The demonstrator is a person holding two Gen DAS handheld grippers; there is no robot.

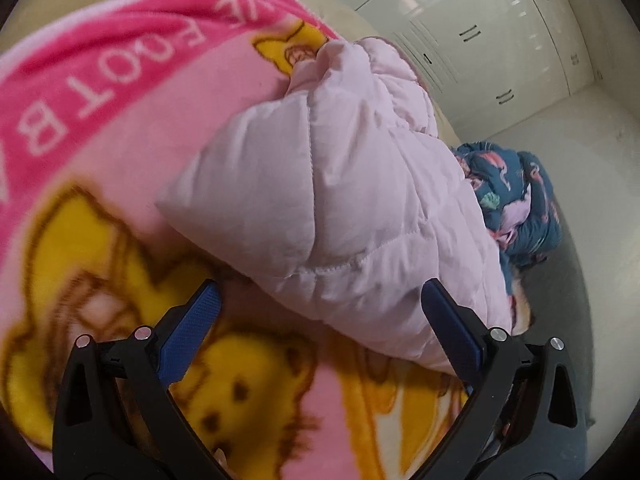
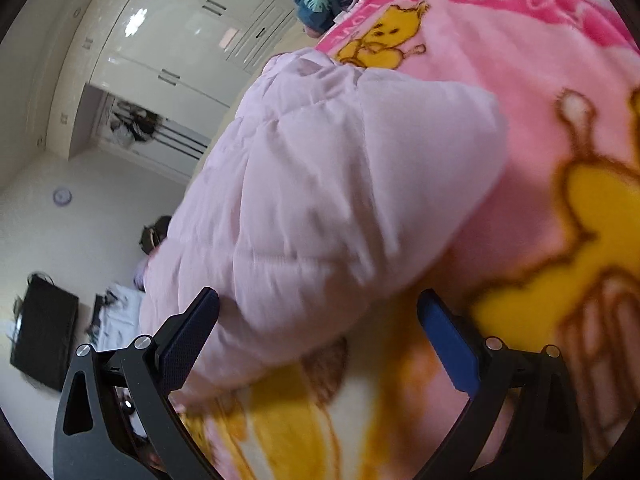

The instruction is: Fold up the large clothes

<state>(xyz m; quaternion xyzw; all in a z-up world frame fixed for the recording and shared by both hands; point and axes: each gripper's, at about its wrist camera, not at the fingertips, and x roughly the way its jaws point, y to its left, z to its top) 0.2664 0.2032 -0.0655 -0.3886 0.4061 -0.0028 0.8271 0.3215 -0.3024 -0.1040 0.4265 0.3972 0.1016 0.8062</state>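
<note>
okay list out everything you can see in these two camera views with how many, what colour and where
puffer jacket: one, pale pink, quilted, lying on the blanket
blanket: one, pink fleece with yellow bears, spread beneath the jacket
patterned cloth: one bundle, dark blue print, beyond the jacket
wardrobe: one, white glossy doors, background
dark box: one, black, on the floor at left
left gripper: one, black with blue pads, open at the jacket's edge
right gripper: one, black with blue pads, open at the jacket's edge
</note>
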